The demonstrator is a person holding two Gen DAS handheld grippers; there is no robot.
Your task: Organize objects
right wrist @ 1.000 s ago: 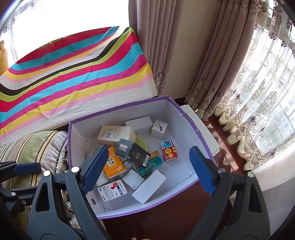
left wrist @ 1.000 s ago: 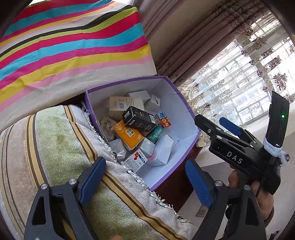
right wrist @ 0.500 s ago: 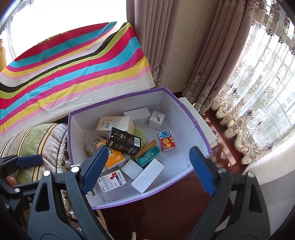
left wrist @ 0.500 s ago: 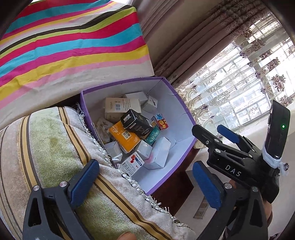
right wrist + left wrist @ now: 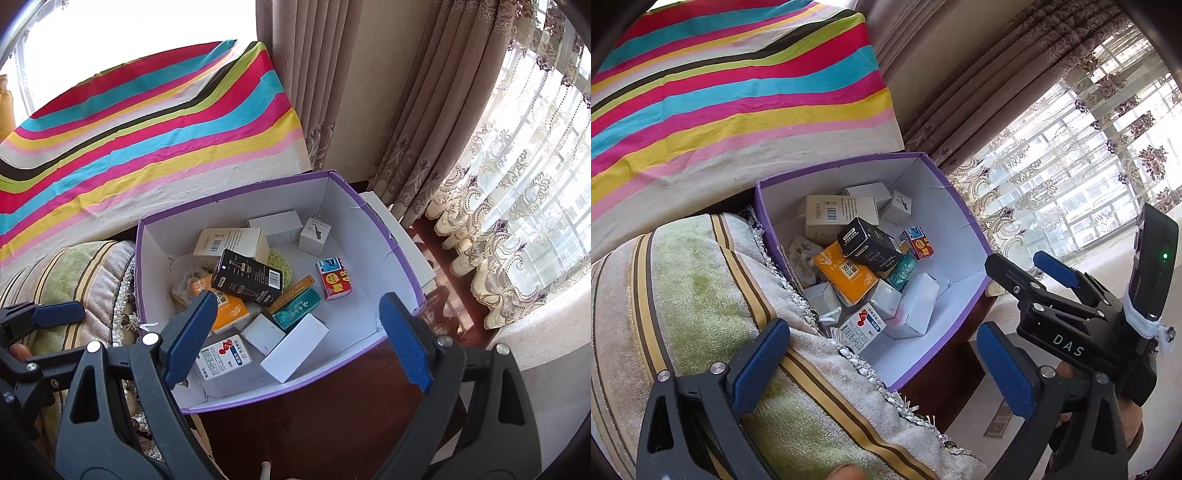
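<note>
Two grippers are held above a purple-rimmed cardboard box (image 5: 384,236) in which small cartons are piled loosely. The left gripper (image 5: 882,354) is fully spread and nothing is gripped; beneath it lies the striped cushion (image 5: 701,302), with the box ahead and to its right. The right gripper (image 5: 295,336) is also held wide apart and empty, and it is aimed steeply down over the near half of the box.

The black carton (image 5: 251,277) is taken as the likely next object, since it lies on top of the pile. It rests tilted on the orange carton (image 5: 229,314) and against the cream barcode carton (image 5: 229,242). In the right wrist view its long axis runs from upper left to lower right, roughly across the line between the two pads. It lies ahead of the right gripper and slightly left of centre. The right gripper is judged the nearer of the two, as the left one stands off over the cushion beside the box wall.

A white carton (image 5: 295,349) and a red-and-white printed carton (image 5: 221,356) lie nearest the right pads, on the box floor. A teal carton (image 5: 299,306) and a red-and-blue carton (image 5: 332,277) lie apart to the right.

A grasp across the black carton's short sides is judged feasible only if the gripper is advanced and lowered. Slippage onto the cartons below is a risk, because the carton is unsupported at one end.
</note>
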